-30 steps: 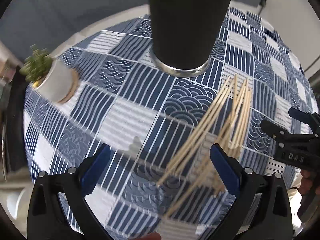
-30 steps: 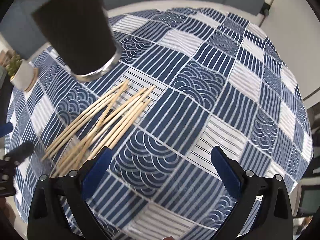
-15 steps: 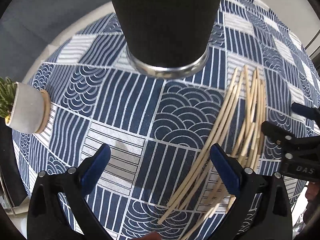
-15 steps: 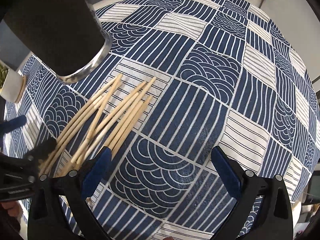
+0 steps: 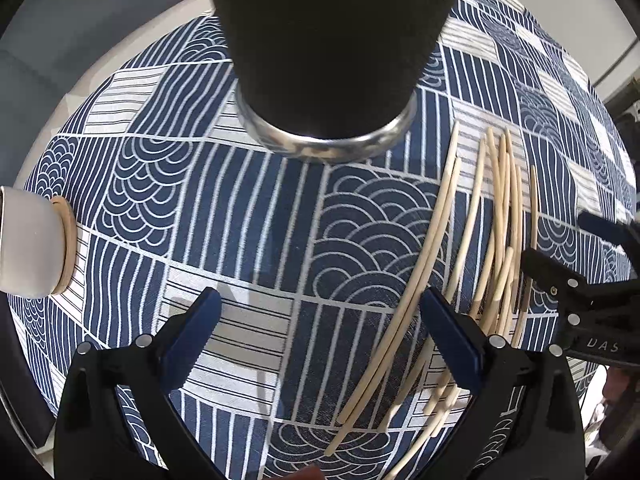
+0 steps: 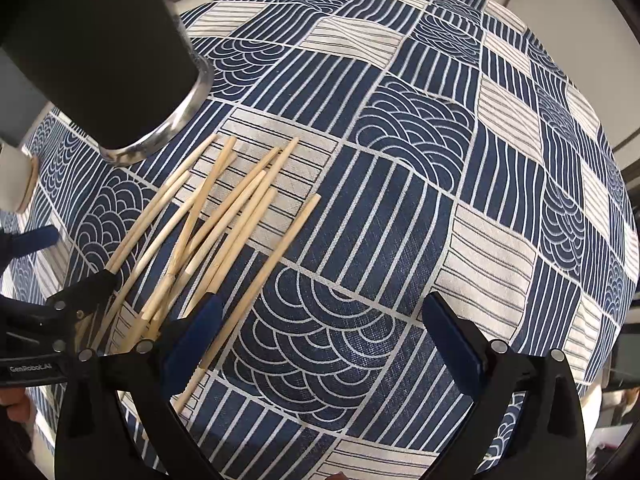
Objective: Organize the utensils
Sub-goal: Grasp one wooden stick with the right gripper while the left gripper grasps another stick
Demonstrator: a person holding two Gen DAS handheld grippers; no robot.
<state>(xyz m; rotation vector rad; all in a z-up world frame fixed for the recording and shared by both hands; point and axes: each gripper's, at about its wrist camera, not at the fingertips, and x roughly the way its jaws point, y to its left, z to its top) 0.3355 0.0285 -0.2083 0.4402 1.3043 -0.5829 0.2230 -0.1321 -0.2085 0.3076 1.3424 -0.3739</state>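
Chopsticks [image 6: 224,236], about nine, lie loosely fanned on the cloth [image 6: 400,220] beside one black holder [image 5: 328,40]; both grippers, left [image 5: 320,332] and right [image 6: 320,336], hover spread and empty; one white pot [image 5: 28,244] sits leftward.

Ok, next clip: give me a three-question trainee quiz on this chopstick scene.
1. True or false: the left gripper is shut on a chopstick.
2. Where do the chopsticks lie? A) inside the black holder B) loose on the patterned tablecloth C) in the white pot
3. Fill in: the black holder's base has a ____ metal ring.

Key: 1 false, both grippers are open and empty, the right gripper too. 2 B. 3 silver.
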